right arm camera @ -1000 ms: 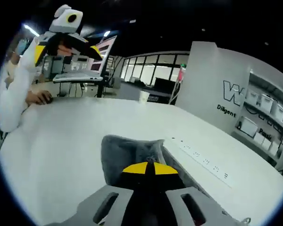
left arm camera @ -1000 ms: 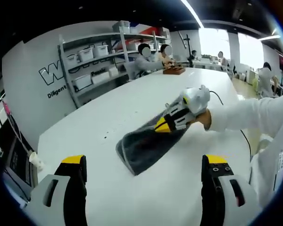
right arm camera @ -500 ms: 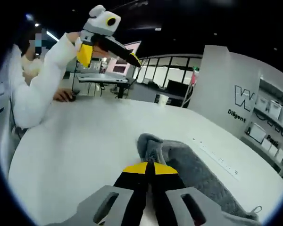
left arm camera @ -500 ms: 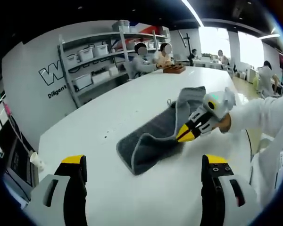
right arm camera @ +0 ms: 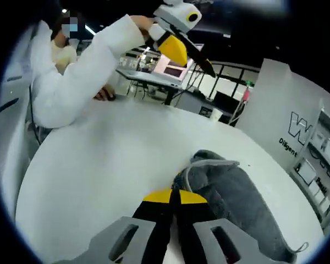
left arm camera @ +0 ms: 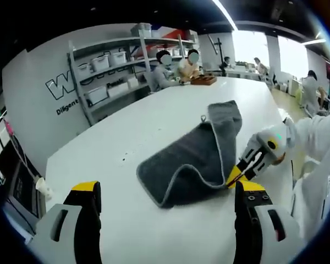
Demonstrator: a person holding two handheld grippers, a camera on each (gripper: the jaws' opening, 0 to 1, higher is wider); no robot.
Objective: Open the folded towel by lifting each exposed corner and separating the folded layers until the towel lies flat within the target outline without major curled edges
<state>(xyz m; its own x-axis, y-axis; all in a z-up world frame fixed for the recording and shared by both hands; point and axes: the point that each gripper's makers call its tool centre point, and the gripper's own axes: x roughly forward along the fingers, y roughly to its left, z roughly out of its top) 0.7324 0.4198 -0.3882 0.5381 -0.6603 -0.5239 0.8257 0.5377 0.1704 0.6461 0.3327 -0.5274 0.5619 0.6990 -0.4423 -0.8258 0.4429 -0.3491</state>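
At the centre of the left gripper view, the grey towel (left arm camera: 195, 159) lay partly unfolded on the white table (left arm camera: 154, 121), one layer peeled up toward lower right. The right gripper (right arm camera: 173, 196) was clamped on that towel edge; the left gripper (left arm camera: 165, 192) stood apart, holding nothing
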